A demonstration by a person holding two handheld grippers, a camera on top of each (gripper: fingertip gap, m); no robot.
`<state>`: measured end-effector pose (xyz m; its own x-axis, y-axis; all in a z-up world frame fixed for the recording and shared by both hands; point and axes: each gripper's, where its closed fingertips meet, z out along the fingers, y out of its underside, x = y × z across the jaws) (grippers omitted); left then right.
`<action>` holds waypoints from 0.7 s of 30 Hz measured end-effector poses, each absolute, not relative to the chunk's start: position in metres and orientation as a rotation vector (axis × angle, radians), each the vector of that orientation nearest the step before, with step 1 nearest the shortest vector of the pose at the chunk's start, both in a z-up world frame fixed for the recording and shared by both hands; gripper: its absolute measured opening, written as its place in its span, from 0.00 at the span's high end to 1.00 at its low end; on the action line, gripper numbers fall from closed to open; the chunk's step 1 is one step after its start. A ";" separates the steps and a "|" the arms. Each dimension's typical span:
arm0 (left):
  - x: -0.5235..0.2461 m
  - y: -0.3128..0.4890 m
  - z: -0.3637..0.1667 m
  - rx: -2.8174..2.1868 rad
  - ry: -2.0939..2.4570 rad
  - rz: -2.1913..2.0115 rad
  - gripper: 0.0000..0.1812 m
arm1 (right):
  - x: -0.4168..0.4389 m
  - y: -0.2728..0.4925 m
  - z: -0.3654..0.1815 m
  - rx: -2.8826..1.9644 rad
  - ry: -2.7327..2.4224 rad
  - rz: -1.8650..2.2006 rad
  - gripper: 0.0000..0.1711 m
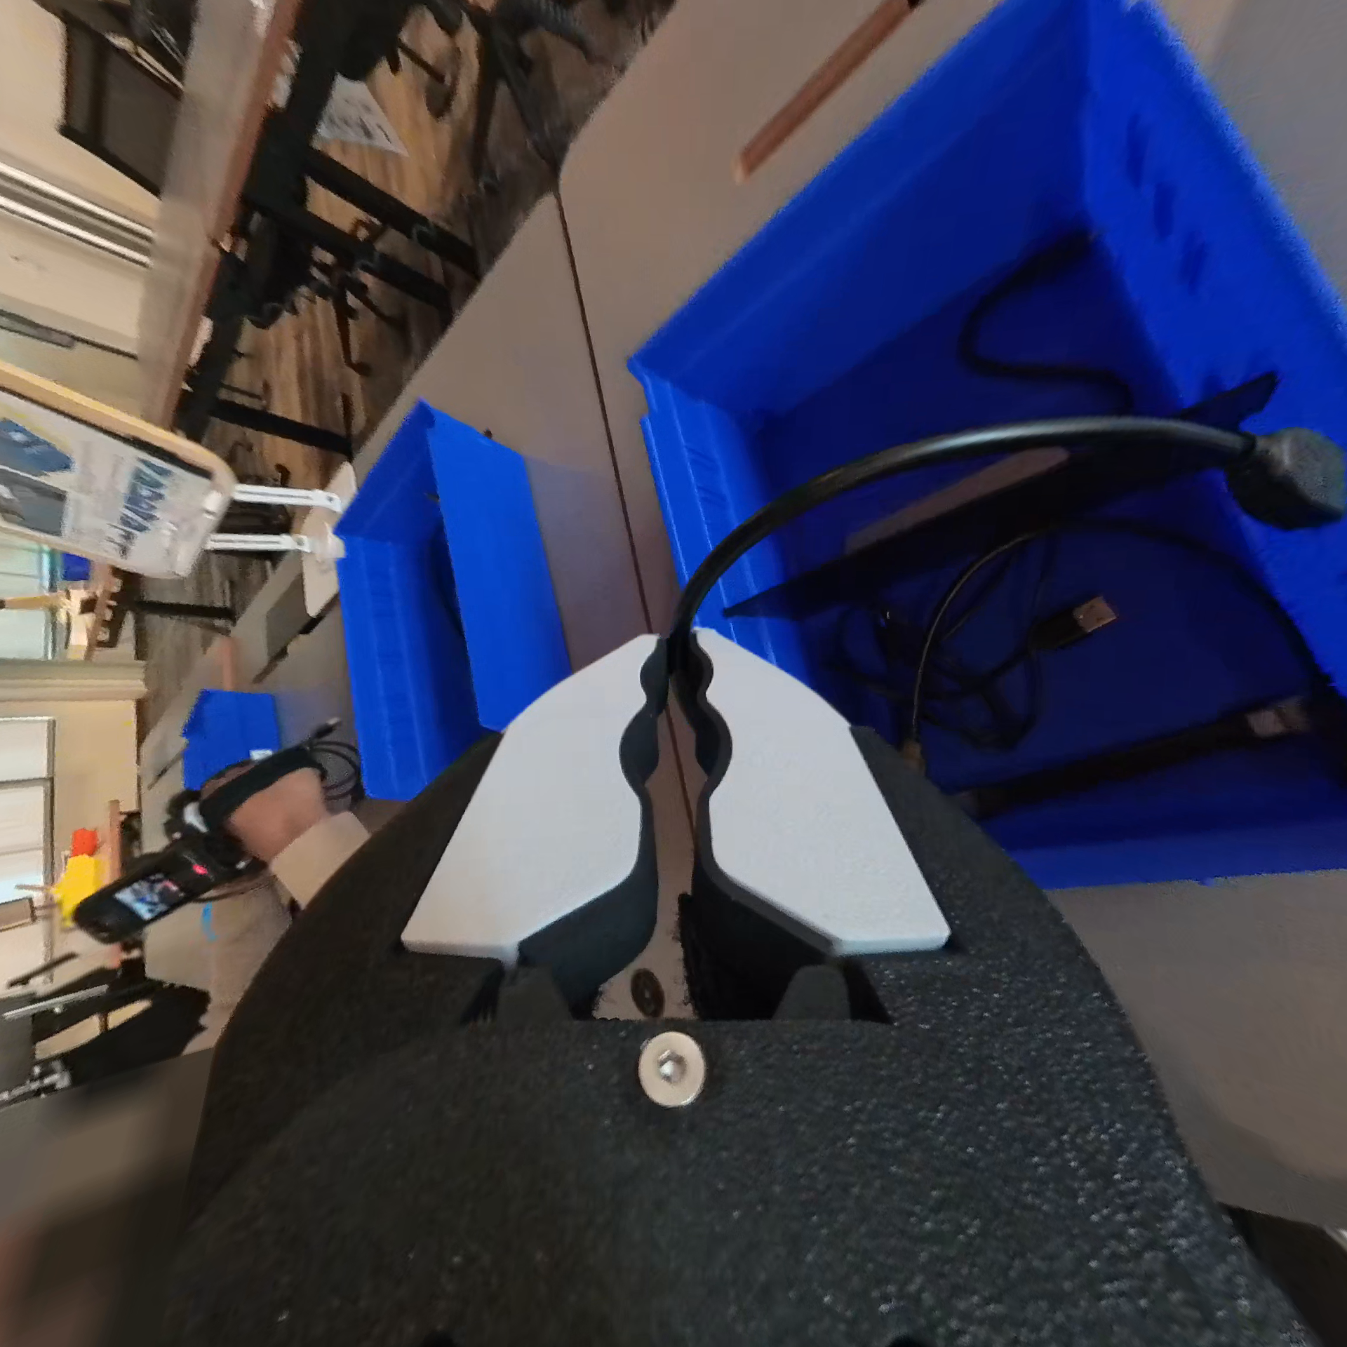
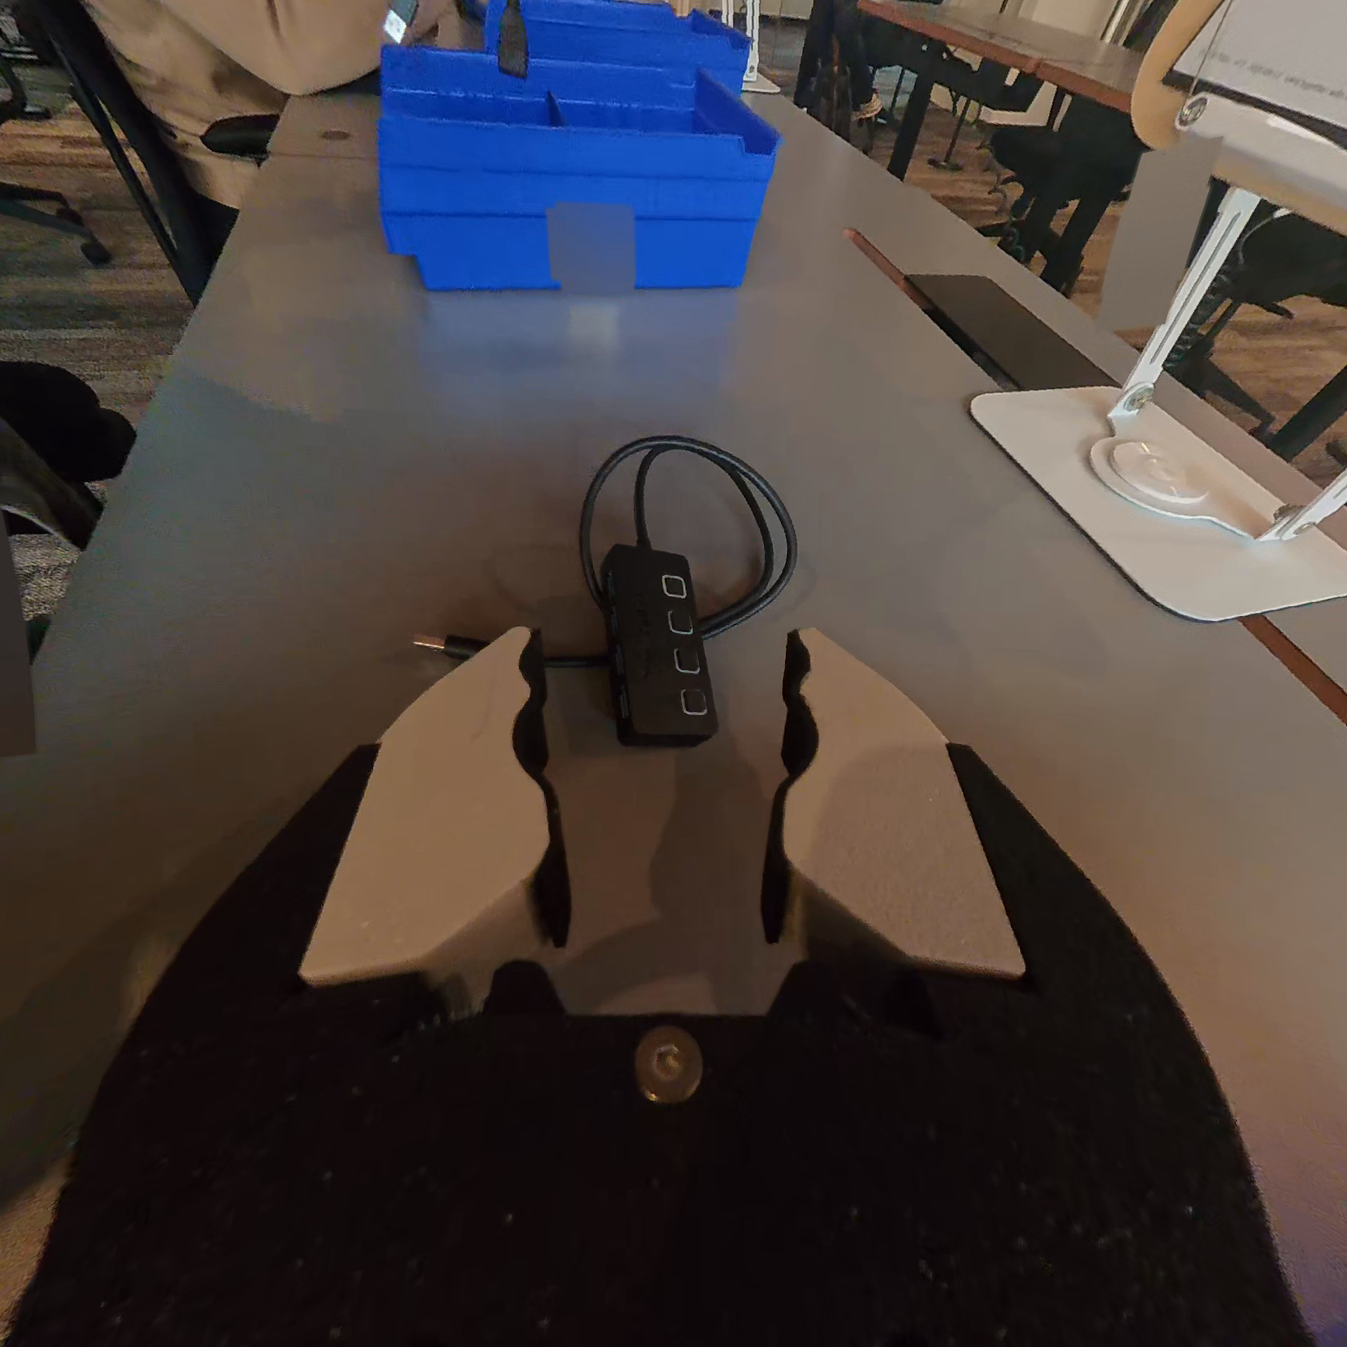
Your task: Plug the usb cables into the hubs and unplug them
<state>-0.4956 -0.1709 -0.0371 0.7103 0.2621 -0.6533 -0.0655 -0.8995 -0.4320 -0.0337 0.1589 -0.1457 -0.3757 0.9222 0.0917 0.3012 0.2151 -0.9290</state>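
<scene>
My left gripper (image 1: 676, 645) is shut on a black USB cable (image 1: 911, 455), pinched at the fingertips. The cable arcs right to its black plug (image 1: 1290, 481), held above a blue bin (image 1: 860, 240) with more black cables (image 1: 969, 656) inside. My right gripper (image 2: 660, 645) is open and empty, low over the grey table (image 2: 328, 466). A black USB hub (image 2: 660, 645) with a row of square buttons lies on the table between and just beyond its fingertips. The hub's own cable (image 2: 758, 510) loops behind it and its plug (image 2: 444, 645) lies left of the left finger.
Blue bins (image 2: 576, 175) stand at the table's far end, and a second bin (image 1: 452, 583) and a smaller one (image 1: 229, 732) show in the left wrist view. A white stand base (image 2: 1137, 496) sits right. A person's hand (image 1: 270, 809) holds another gripper far left. One gripper's finger ends stand about 60 cm off the other's. My left tips are about 55 cm from the black USB hub (image 2: 660, 645), my right tips only 8 cm.
</scene>
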 end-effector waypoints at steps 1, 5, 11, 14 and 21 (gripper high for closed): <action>-0.491 -0.168 -0.030 -2.472 -0.127 1.059 0.98 | -0.033 0.158 -0.145 -1.133 -1.810 1.163 0.64; -0.466 -0.154 -0.009 -2.430 -0.055 1.083 0.98 | -0.032 0.155 -0.142 -1.119 -1.812 1.165 0.64; -0.409 -0.117 0.009 -2.357 0.109 0.992 0.98 | -0.030 0.152 -0.139 -1.100 -1.823 1.165 0.65; -0.377 -0.096 0.012 -2.314 0.212 0.938 0.97 | -0.028 0.151 -0.136 -1.091 -1.816 1.172 0.65; -0.306 -0.053 -0.003 -2.228 0.478 0.848 0.97 | -0.025 0.149 -0.131 -1.069 -1.813 1.184 0.65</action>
<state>-0.3056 -0.0526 -0.0027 0.7180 -0.0893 -0.6903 -0.5444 -0.6900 -0.4770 -0.0251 0.1489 -0.1313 -0.4049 0.9065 0.1196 0.2555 0.2377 -0.9371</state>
